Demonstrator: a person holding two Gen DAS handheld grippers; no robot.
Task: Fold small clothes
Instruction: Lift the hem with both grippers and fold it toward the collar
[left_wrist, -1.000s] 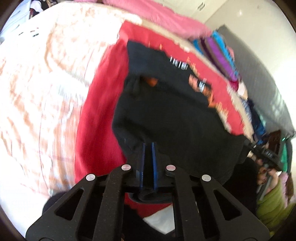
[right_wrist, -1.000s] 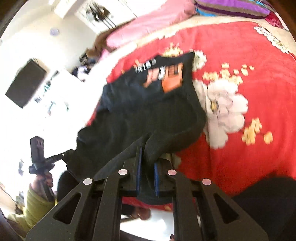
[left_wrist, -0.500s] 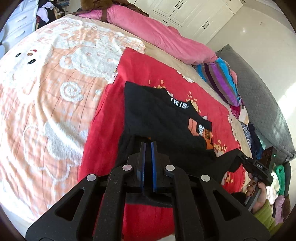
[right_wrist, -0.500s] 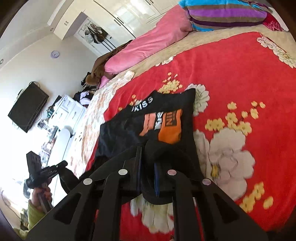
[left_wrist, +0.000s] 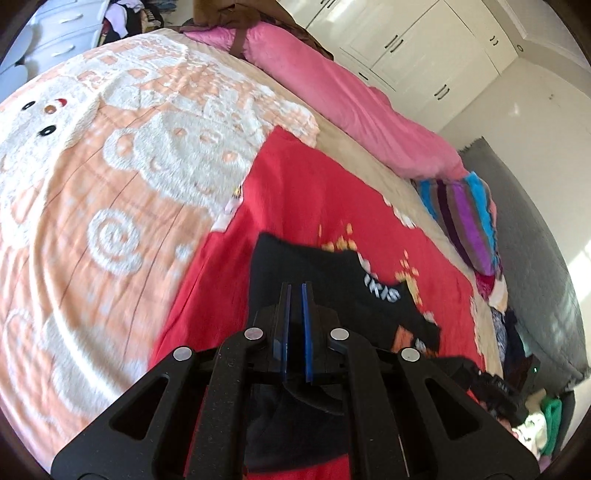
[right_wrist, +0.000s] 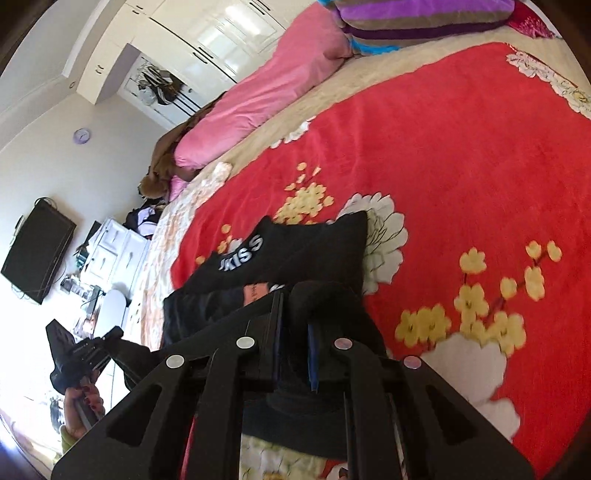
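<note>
Both claws, left claw (left_wrist: 294, 295) and right claw (right_wrist: 293, 314), stay clamped on the black T-shirt's (right_wrist: 295, 247) near hem and have carried it toward twelve o'clock over the red floral blanket (right_wrist: 461, 147), the fold nearly closed.

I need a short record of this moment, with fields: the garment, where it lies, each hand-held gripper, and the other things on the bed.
garment: black shirt with white letters, partly folded
surface: red flowered blanket on the bed
left hand-held gripper: shut on a black shirt edge
right hand-held gripper: shut on bunched black shirt fabric
left side of bed: peach and white blanket
head of bed: pink pillow, striped pillow
fold: not yet laid flat
</note>
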